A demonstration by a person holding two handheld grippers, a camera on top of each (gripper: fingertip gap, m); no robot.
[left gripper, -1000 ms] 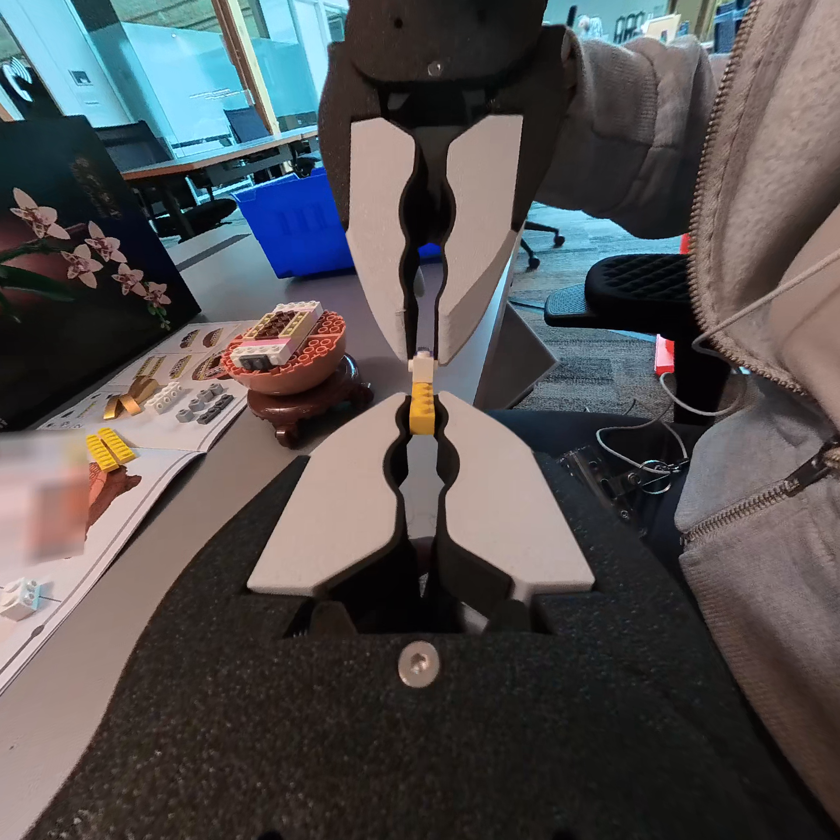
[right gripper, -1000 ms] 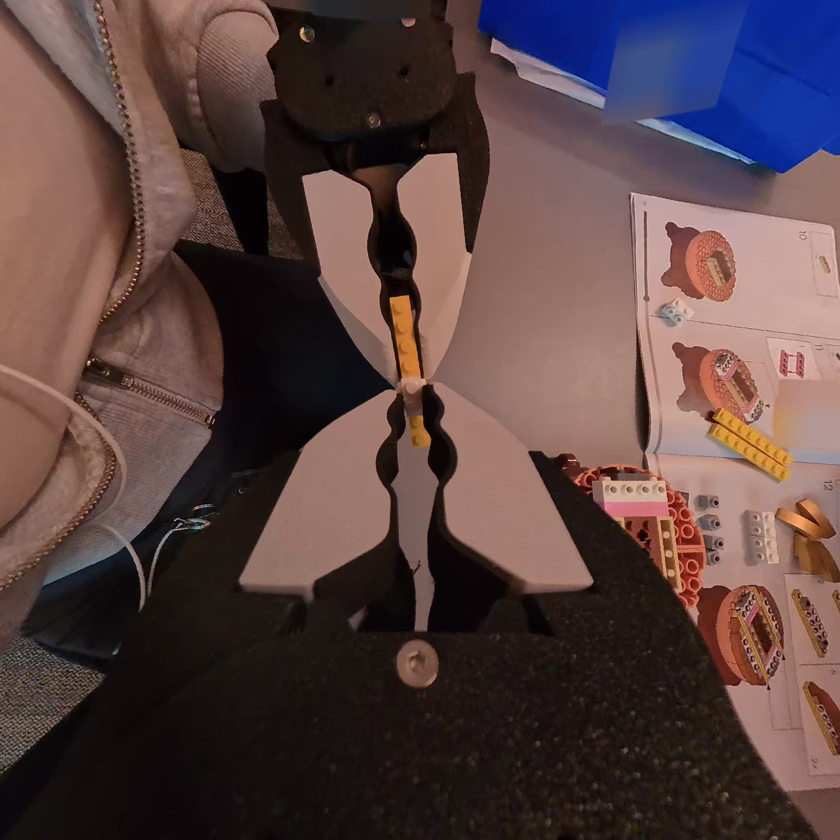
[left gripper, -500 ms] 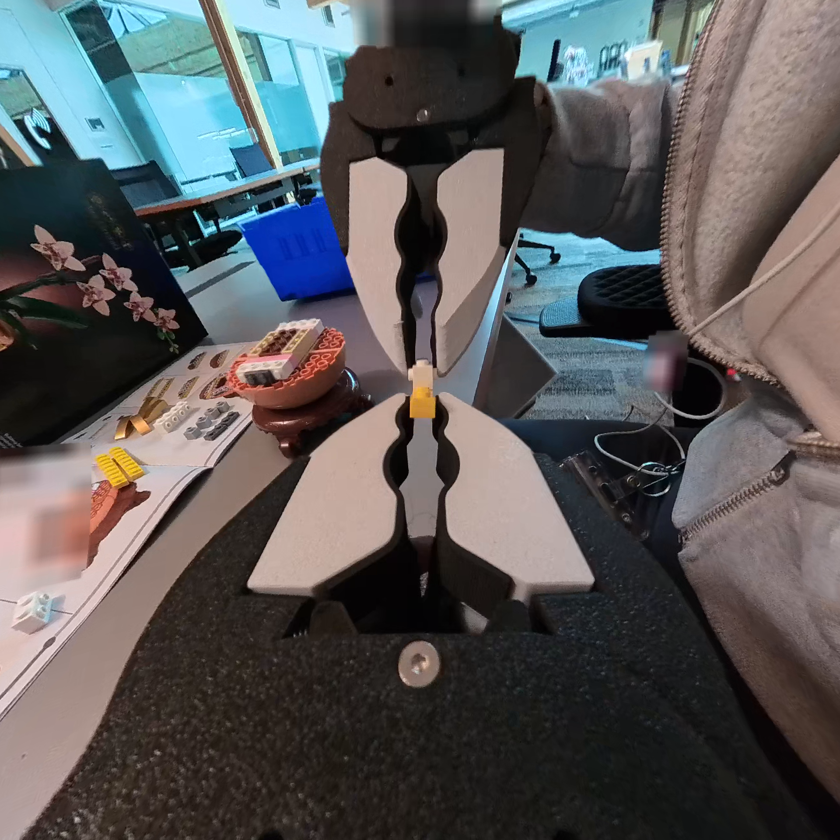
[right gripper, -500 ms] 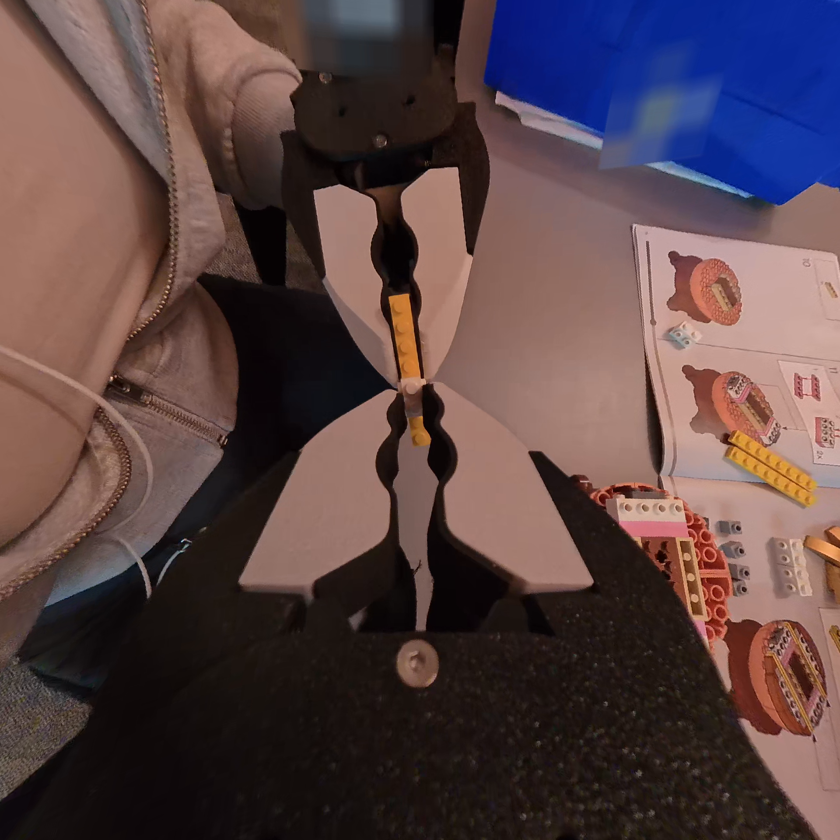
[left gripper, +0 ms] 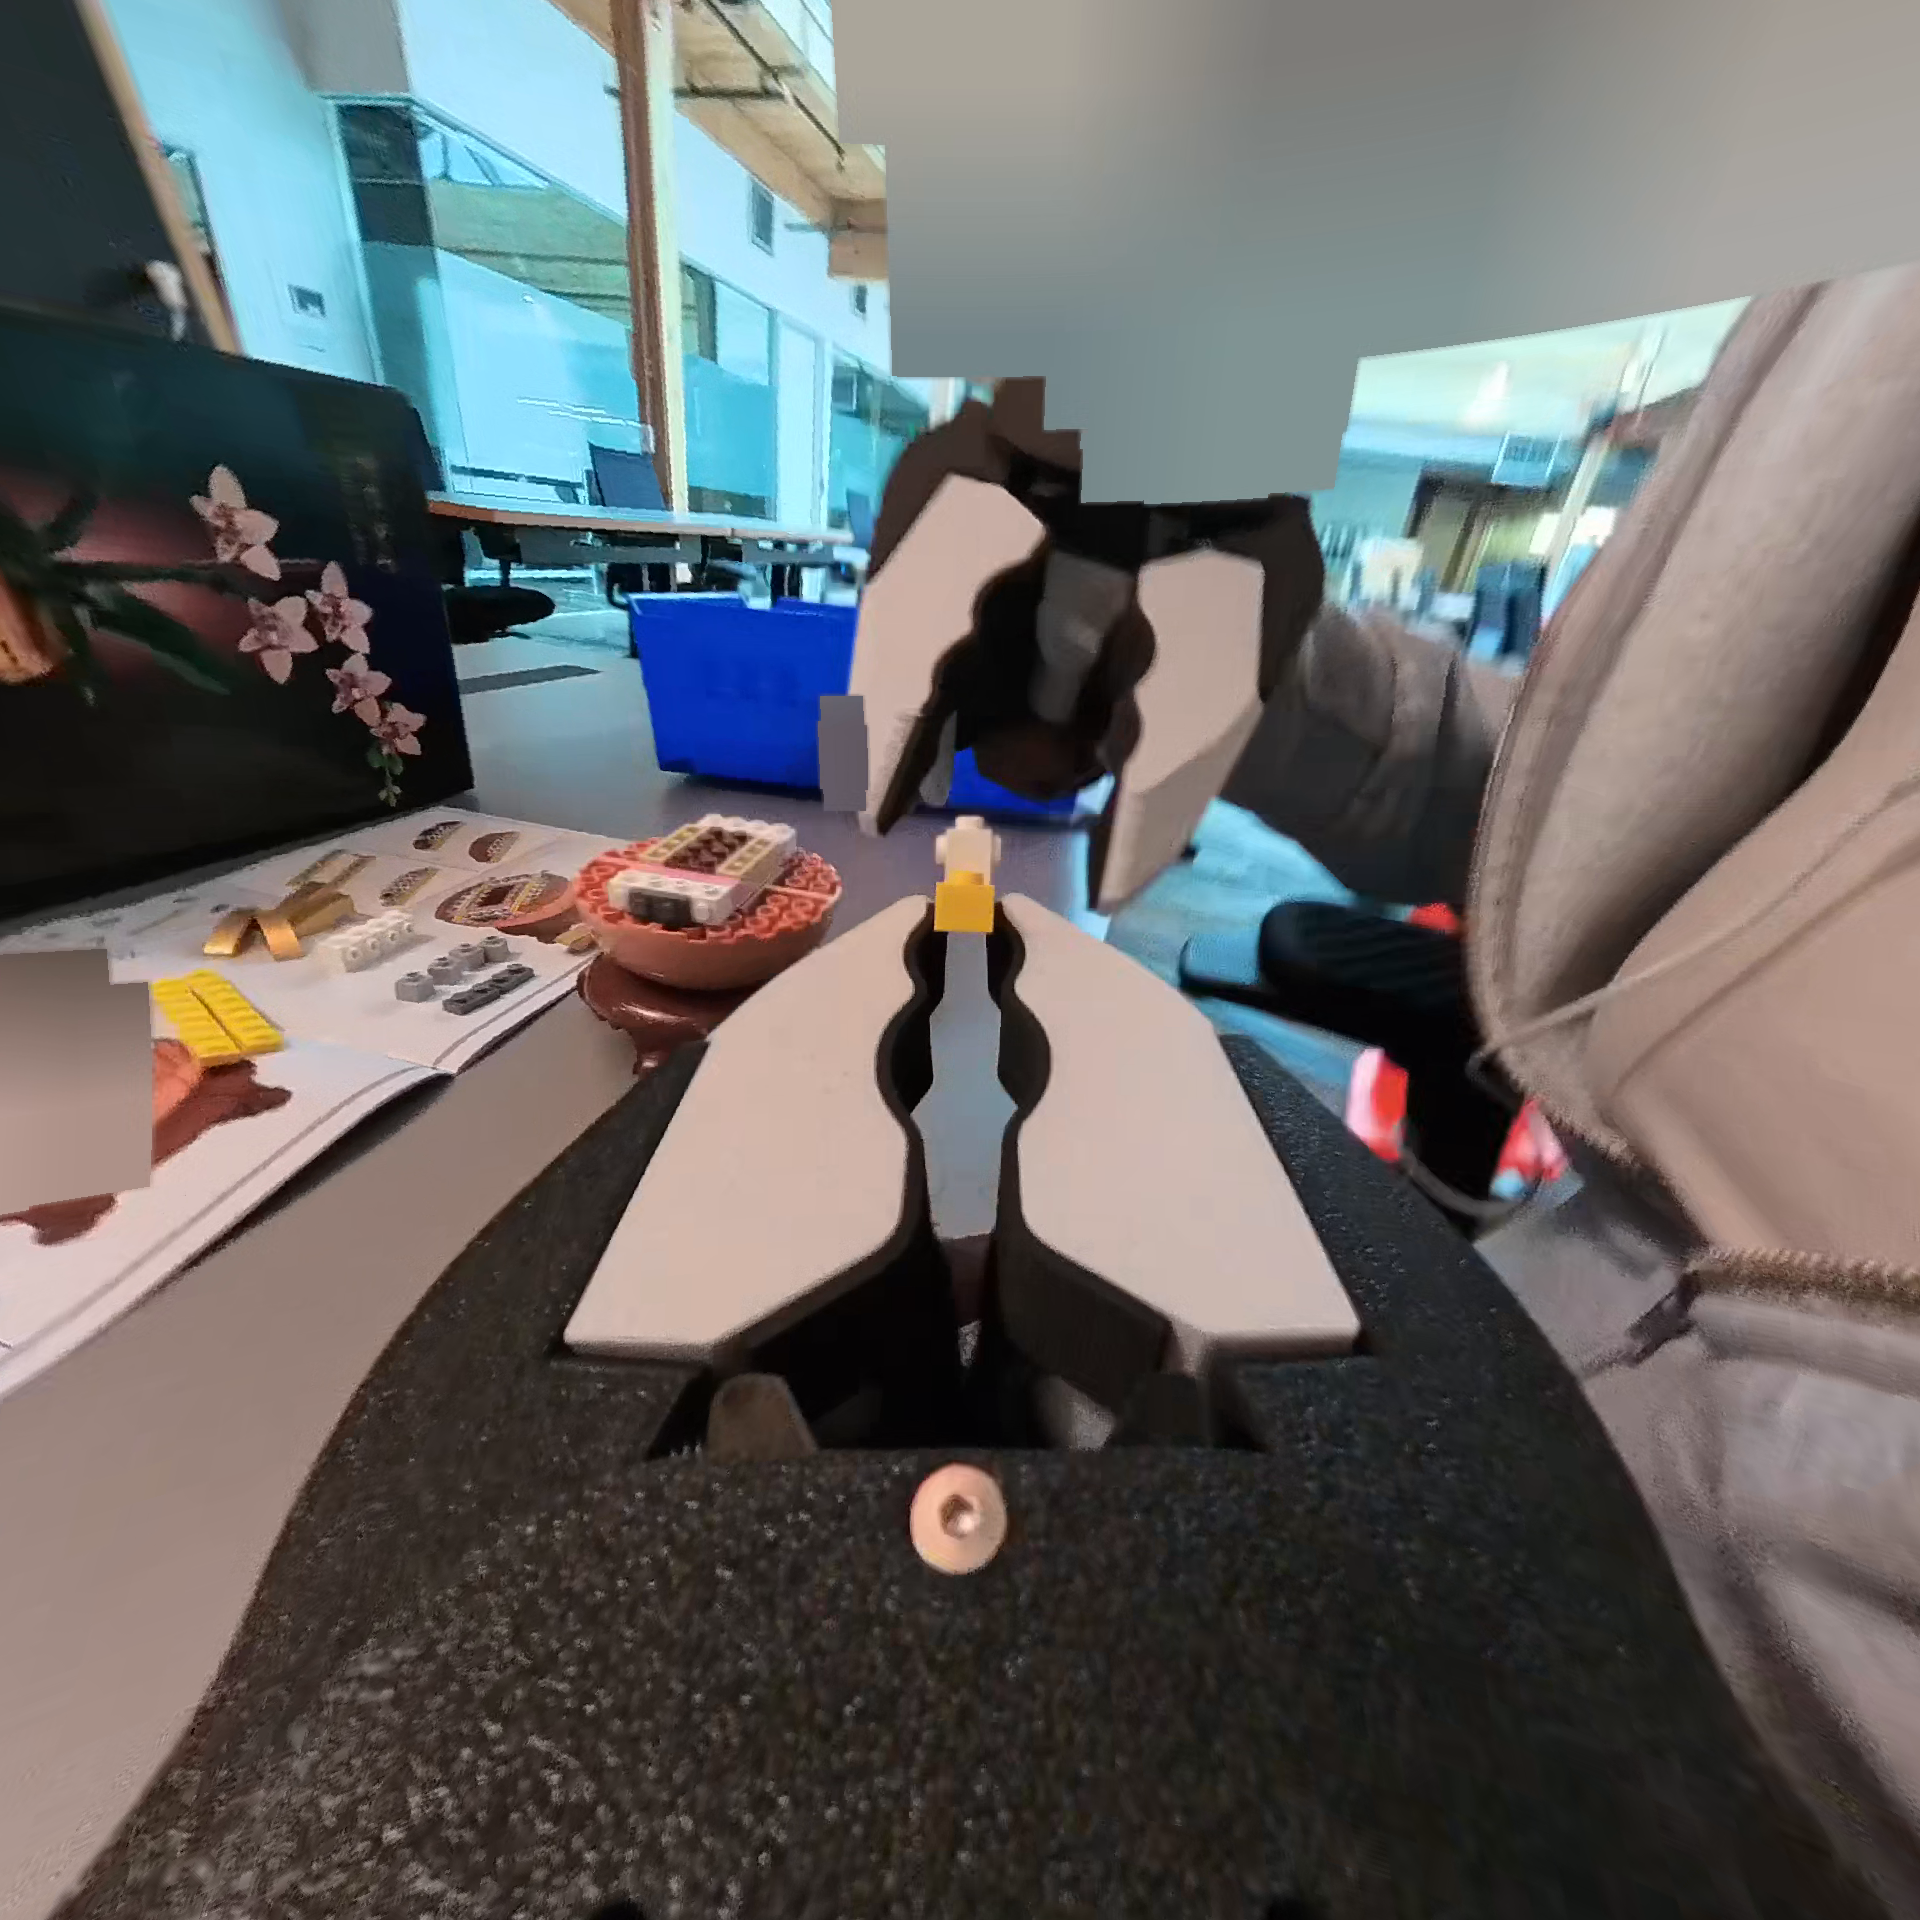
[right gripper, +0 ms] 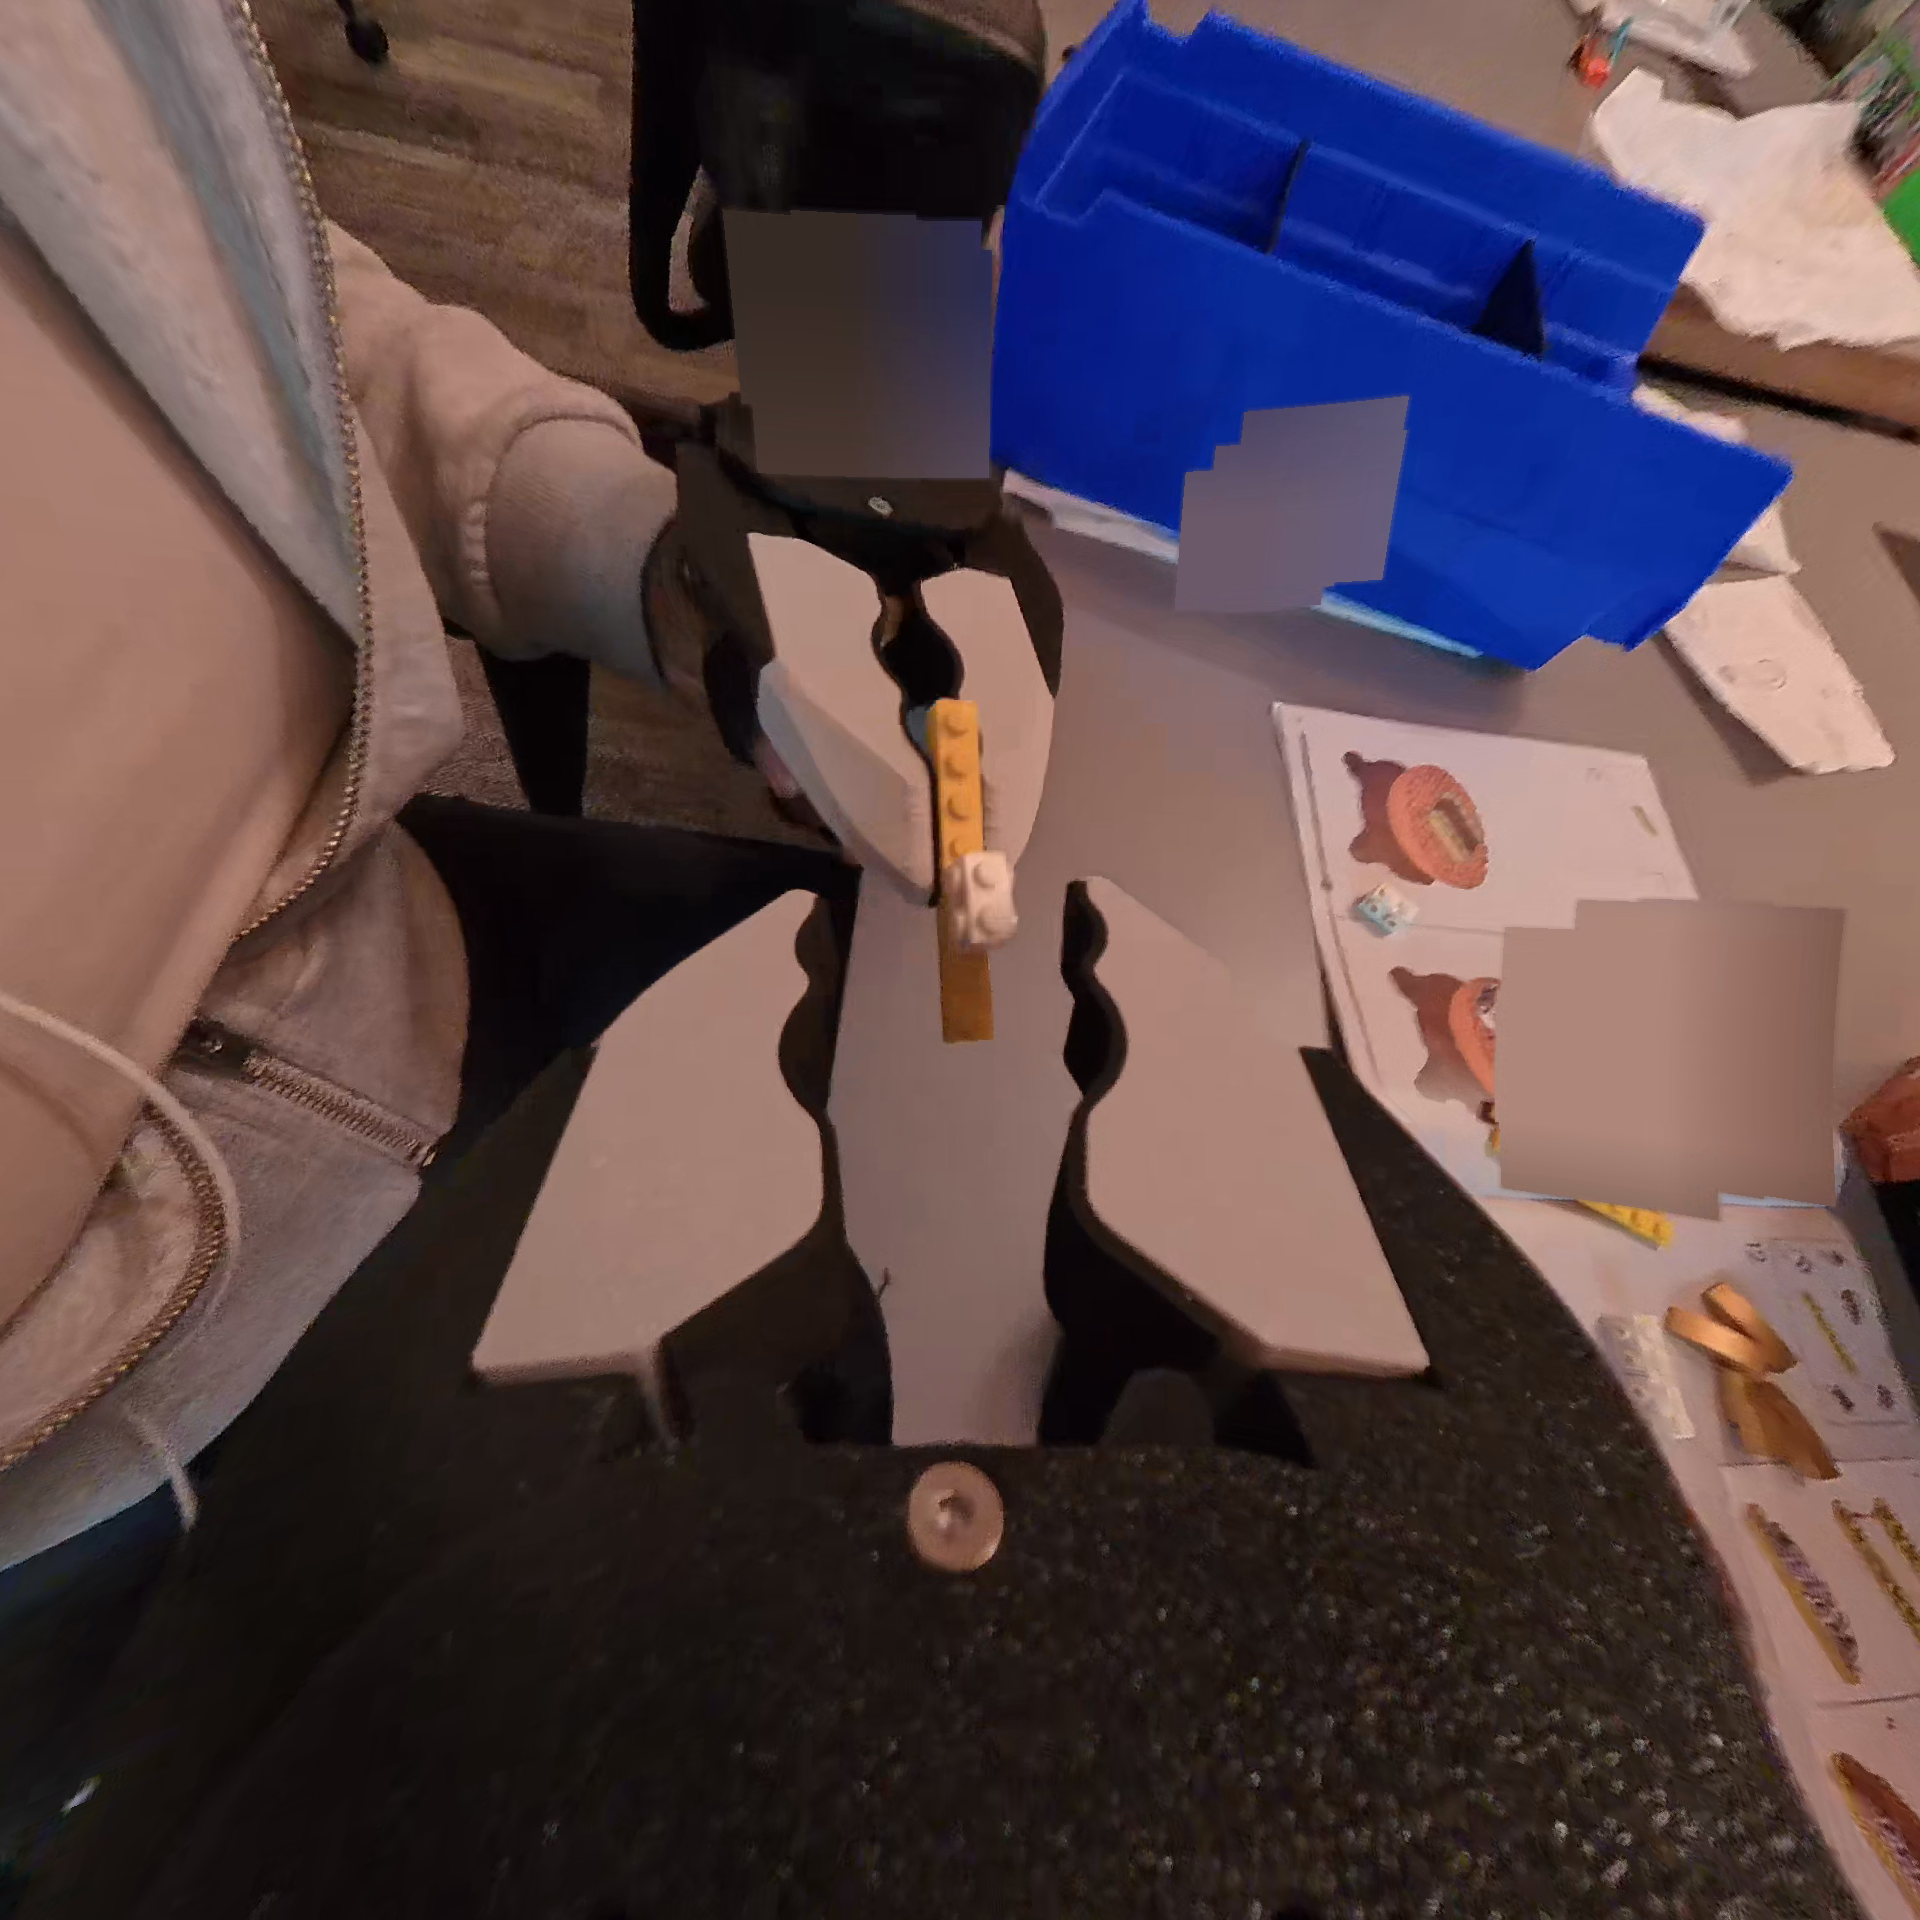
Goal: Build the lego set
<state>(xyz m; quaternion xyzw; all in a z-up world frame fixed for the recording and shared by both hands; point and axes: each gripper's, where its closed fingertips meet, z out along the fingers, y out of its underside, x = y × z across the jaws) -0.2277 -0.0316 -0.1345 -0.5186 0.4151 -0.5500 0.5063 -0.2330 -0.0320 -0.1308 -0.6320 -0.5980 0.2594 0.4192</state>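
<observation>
My left gripper is shut on a long yellow plate and holds it in the air off the table's edge. A small white piece sits on the plate. In the right wrist view the yellow plate sticks out of the left gripper's fingers, with the white piece on its studded face. My right gripper is open, its fingers either side of the plate and clear of it. The round terracotta pot model stands on the table to the left.
An open instruction booklet carries loose yellow plates, gold pieces, a white brick and grey bits. A blue bin stands behind, a dark set box at left. The person's hoodie is close on the right. My left and right fingertips are right by each other.
My right gripper has opened, let go of the white piece and drawn back a little. The white piece stays on the yellow plate in my left gripper.
</observation>
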